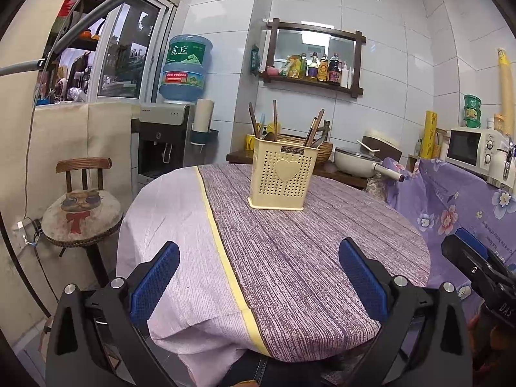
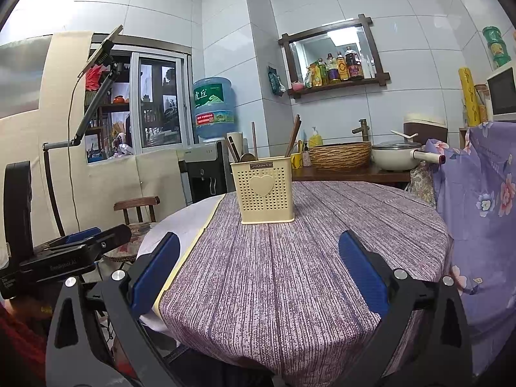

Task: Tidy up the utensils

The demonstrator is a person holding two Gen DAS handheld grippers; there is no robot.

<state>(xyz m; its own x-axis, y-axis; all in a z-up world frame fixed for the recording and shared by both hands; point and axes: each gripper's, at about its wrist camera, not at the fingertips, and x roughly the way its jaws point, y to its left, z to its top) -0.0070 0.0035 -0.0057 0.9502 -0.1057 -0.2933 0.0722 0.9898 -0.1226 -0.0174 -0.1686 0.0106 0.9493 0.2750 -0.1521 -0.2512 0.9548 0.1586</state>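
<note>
A cream perforated utensil holder (image 1: 280,175) (image 2: 265,191) with a heart on its front stands on the round table (image 1: 306,251) (image 2: 290,264). Several wooden chopsticks and spoons (image 1: 274,119) (image 2: 294,135) stick up out of it. My left gripper (image 1: 259,253) is held open over the table's near edge, well short of the holder, with nothing between its blue pads. My right gripper (image 2: 259,248) is open too, at the near edge, empty. The right gripper (image 1: 474,258) shows at the right border of the left wrist view, and the left gripper (image 2: 84,238) at the left of the right wrist view.
The table wears a purple striped cloth over a white one. A wooden stool with a cat cushion (image 1: 82,208) stands to its left. A water dispenser (image 1: 166,138) is behind. A counter with a woven basket (image 2: 340,154), a pan (image 2: 396,156) and a microwave (image 1: 471,146) lies at the back right.
</note>
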